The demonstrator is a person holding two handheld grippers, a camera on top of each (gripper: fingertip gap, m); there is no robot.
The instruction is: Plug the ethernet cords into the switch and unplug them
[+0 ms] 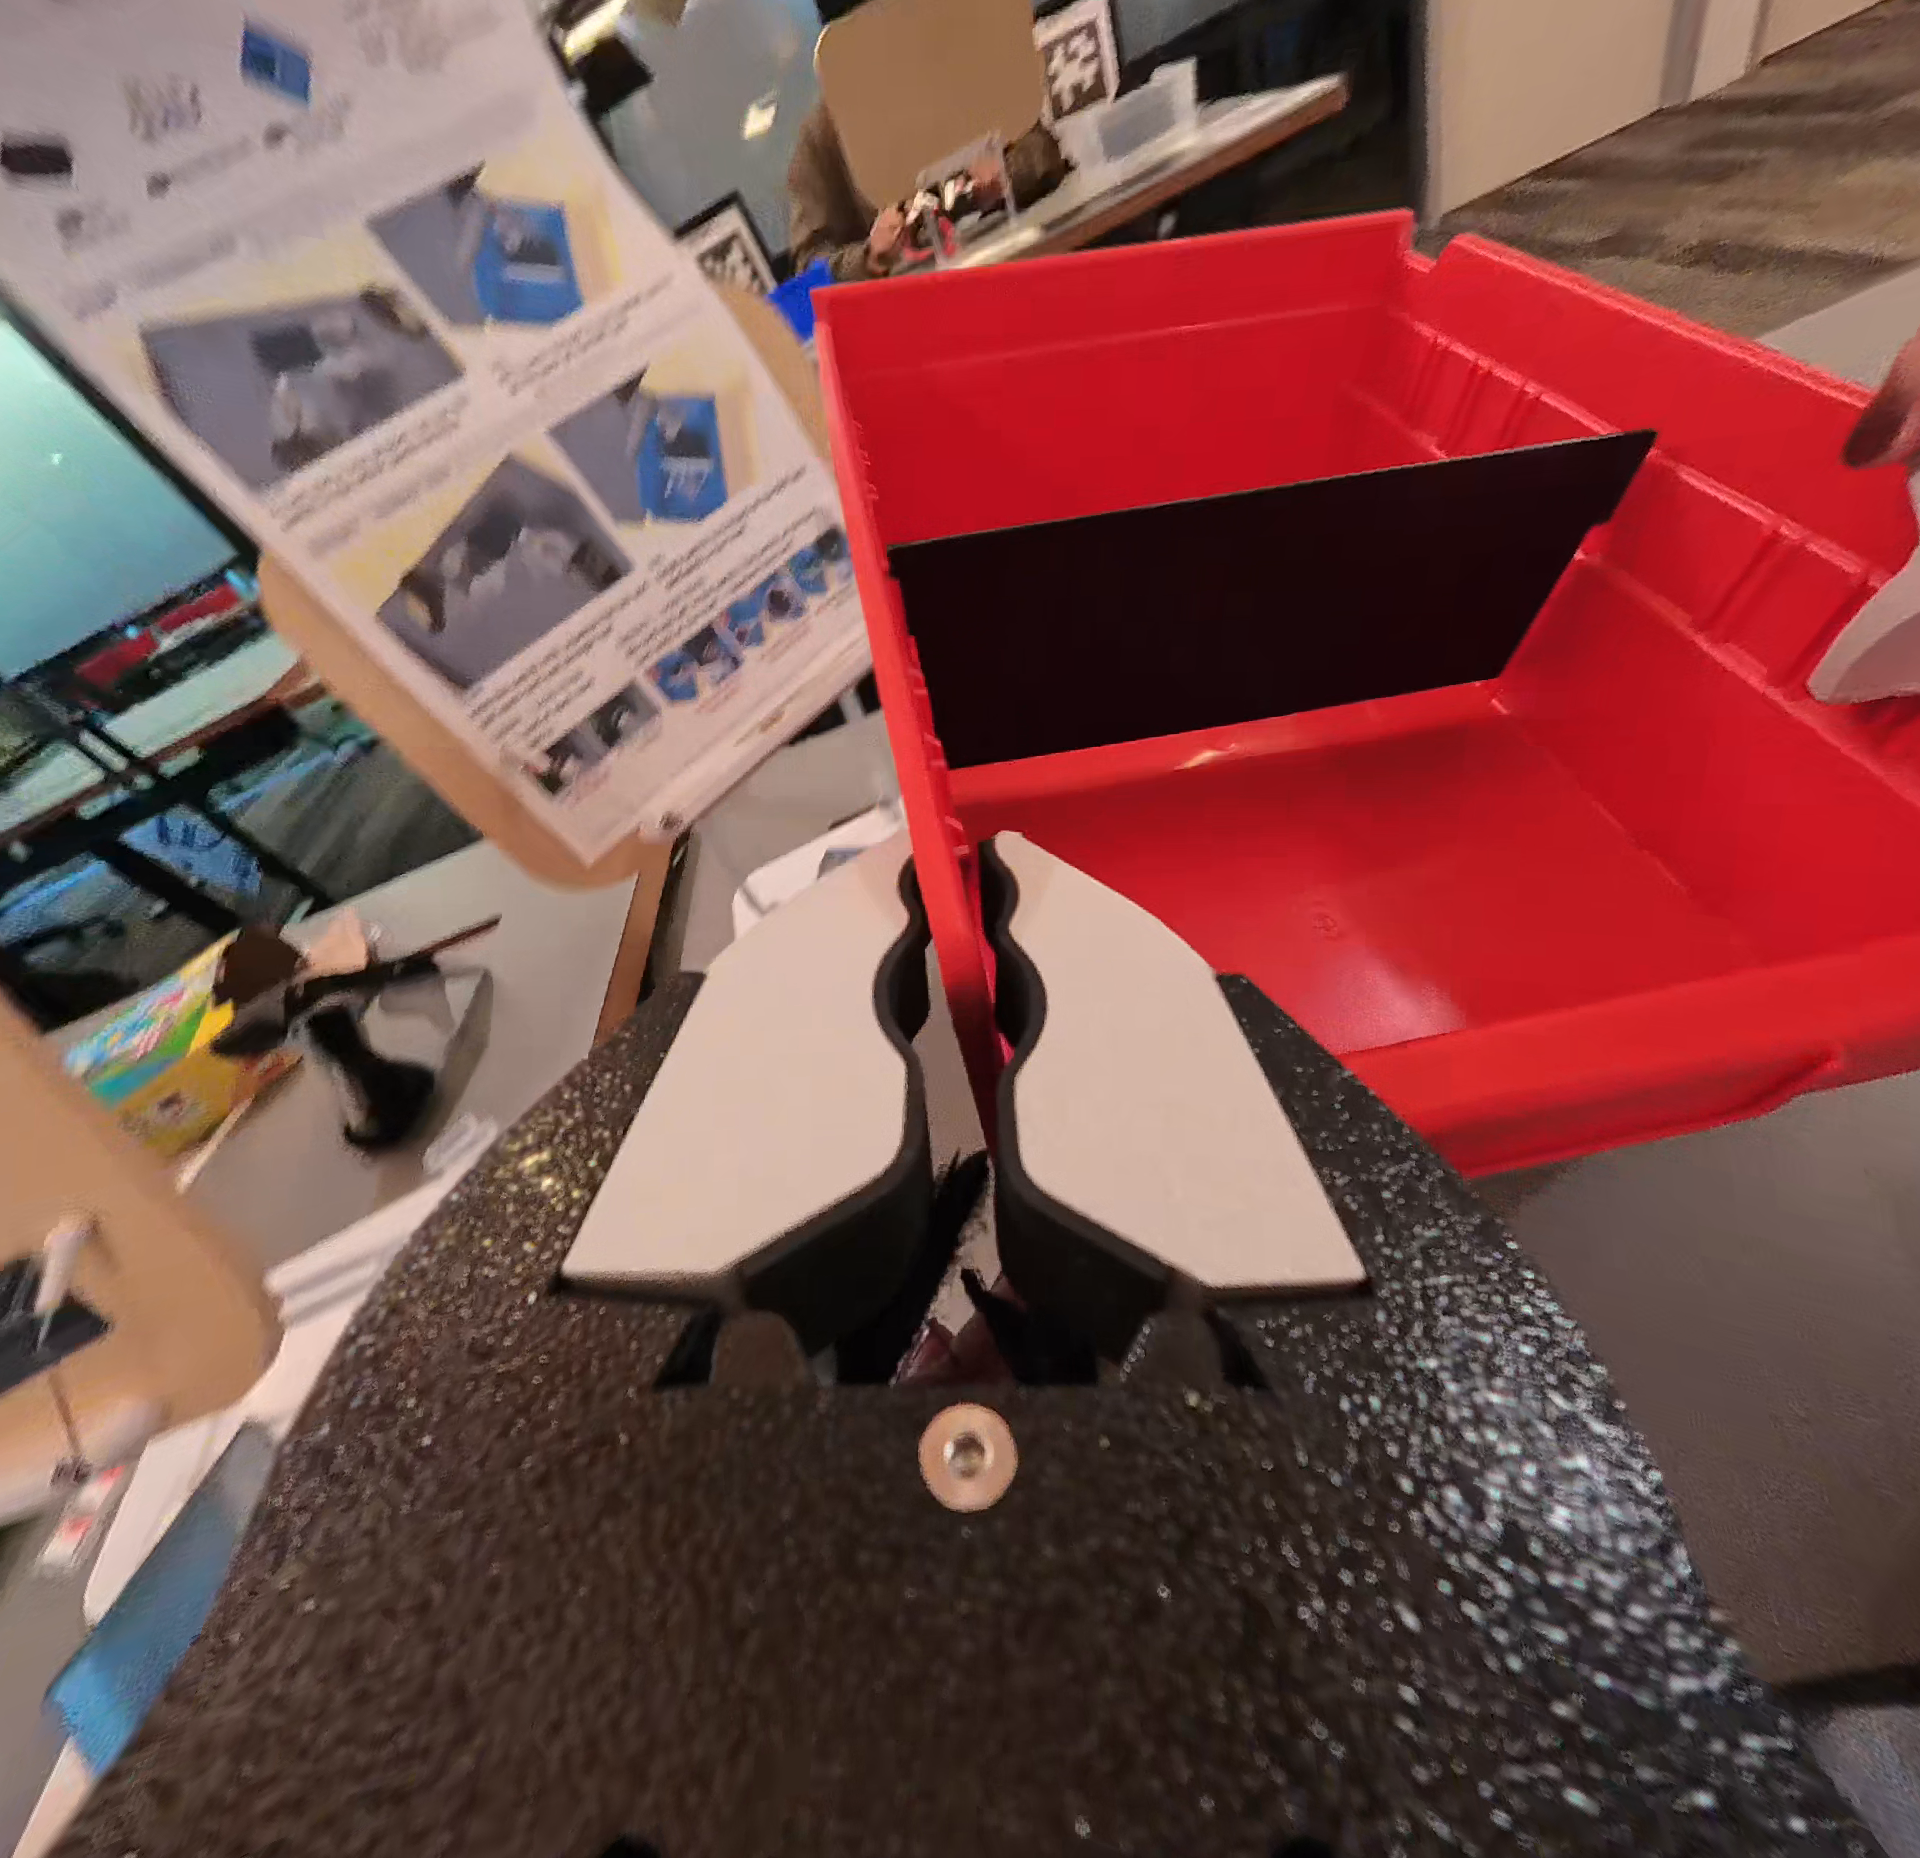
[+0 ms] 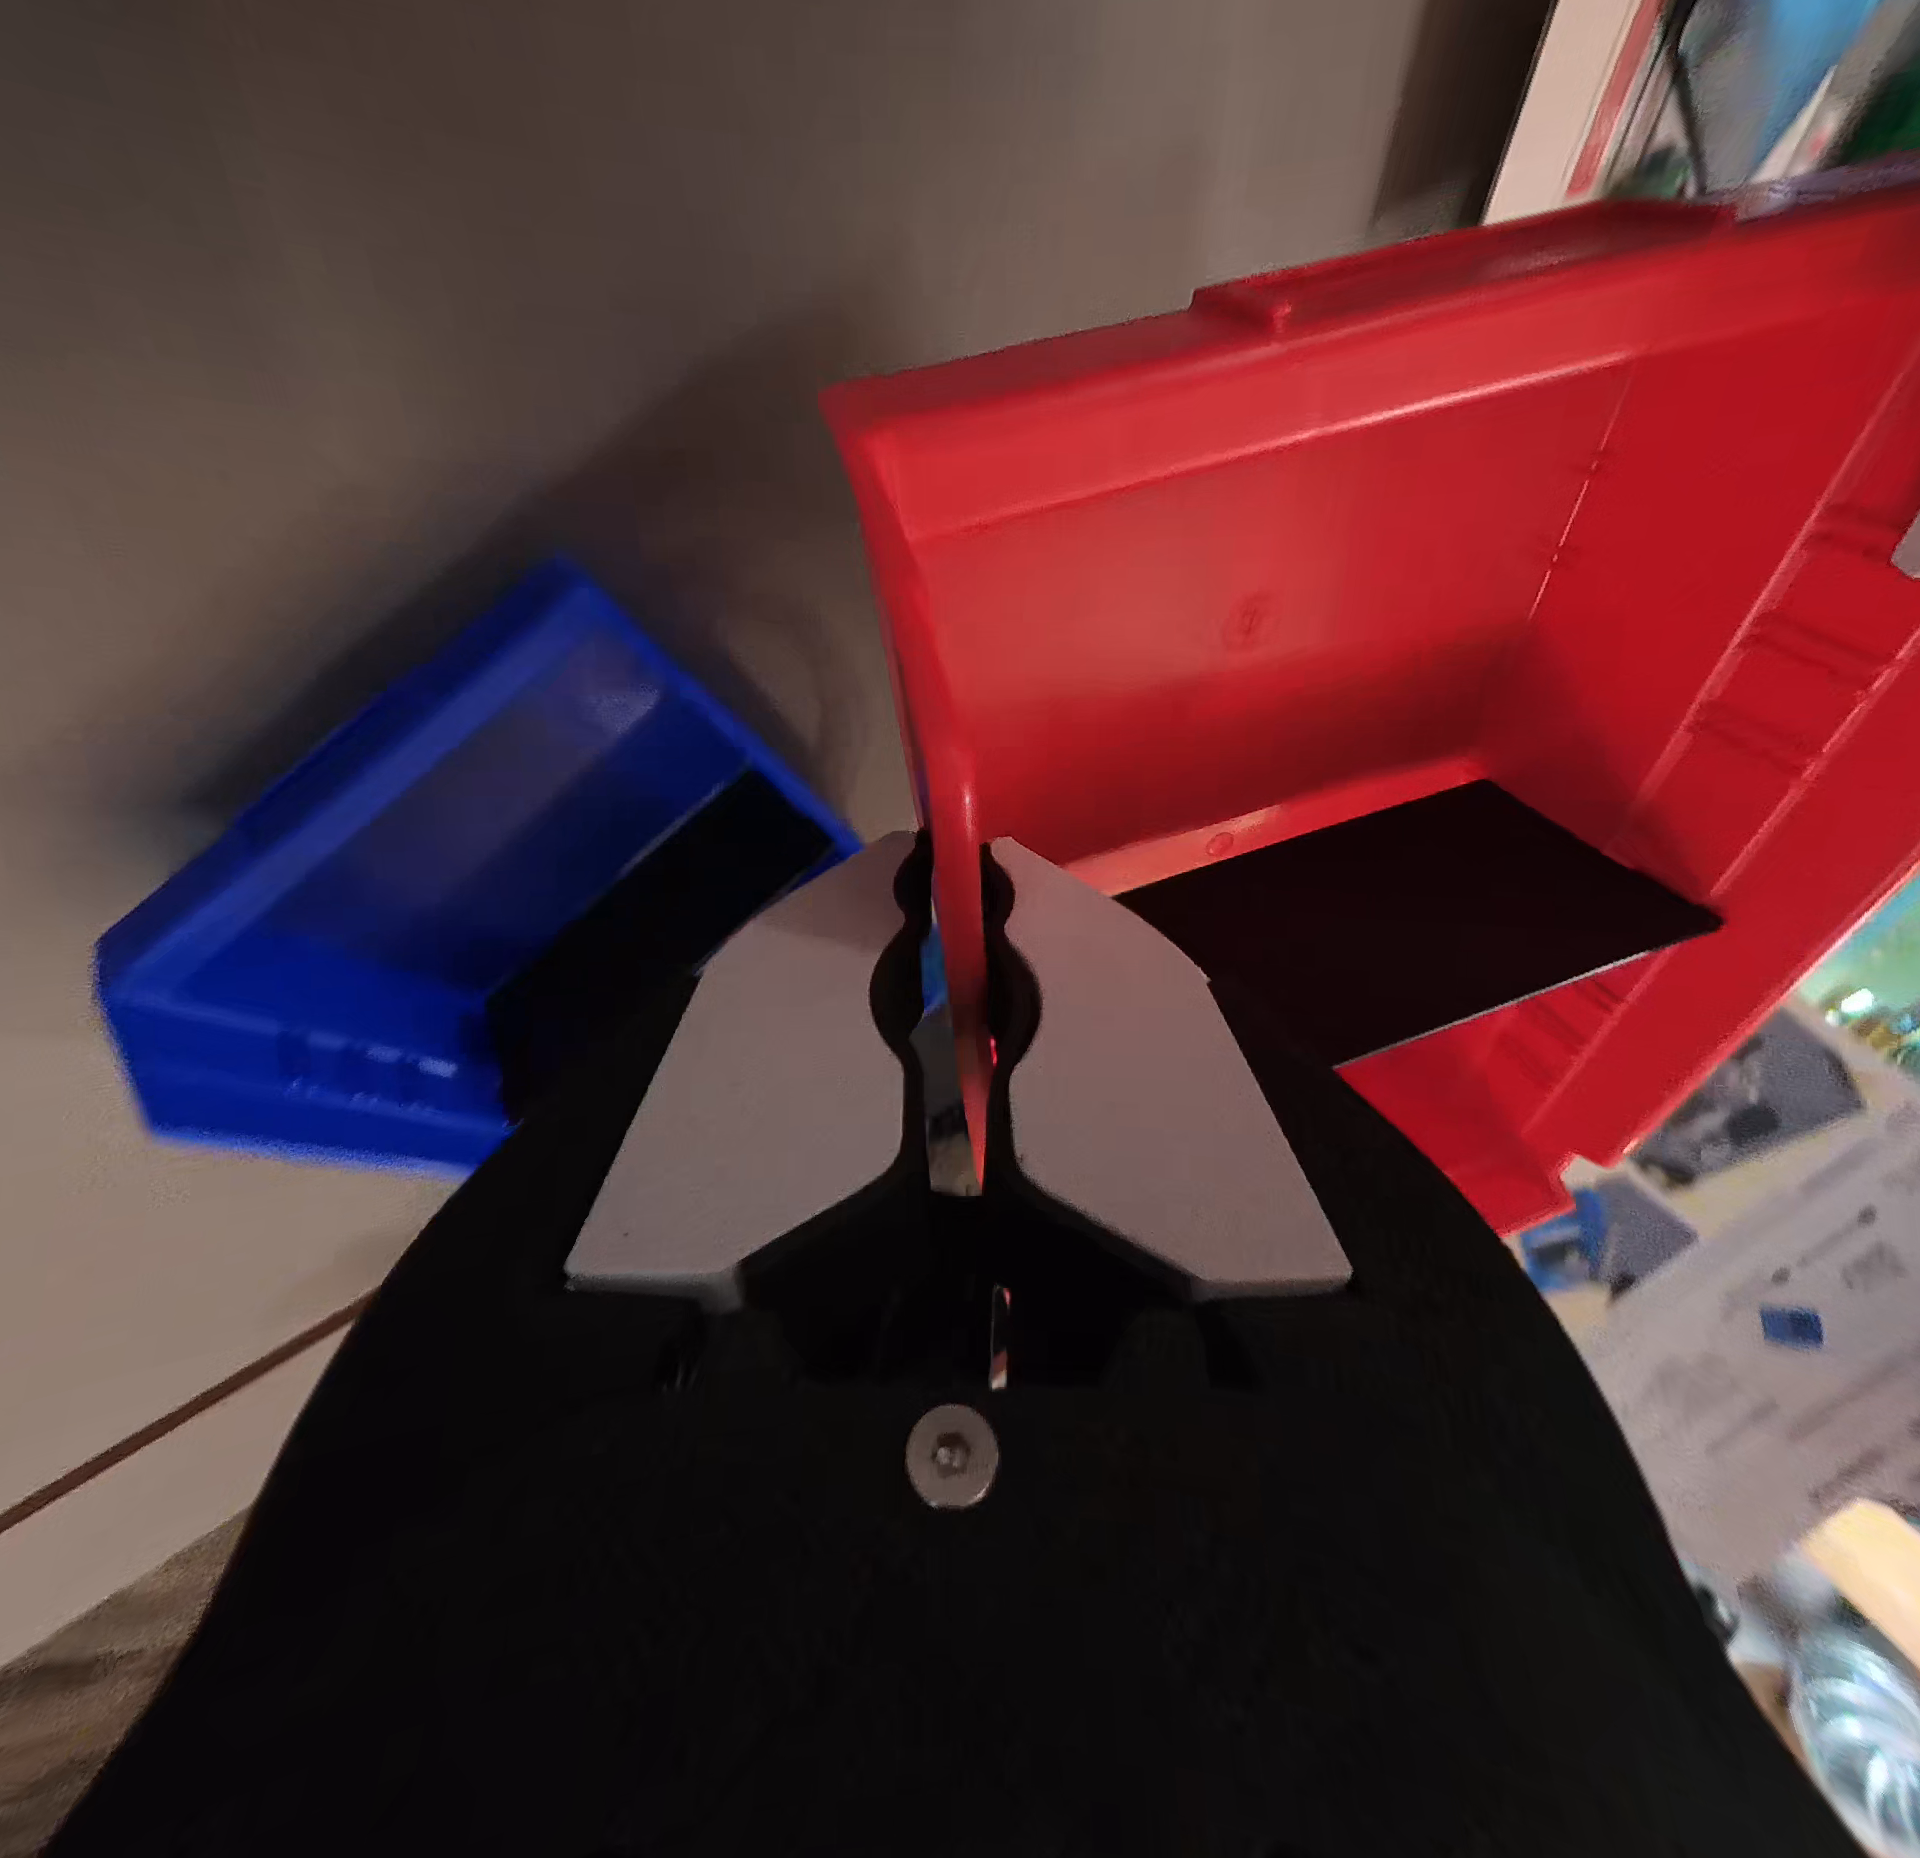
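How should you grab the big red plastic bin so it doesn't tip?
Pinch the red plastic bin by its thin upright side walls, one gripper per side, coming from outside over the rim. That is how the left gripper and right gripper hold it, which probably steadies it.

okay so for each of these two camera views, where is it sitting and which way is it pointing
Left wrist view: behind the left tool, looking along its fingers over the red bin toward a poster; its fingers clamp the bin wall.
Right wrist view: behind the right tool, clamped on the opposite wall, facing a blue bin.
Shared: the red bin and its black divider.
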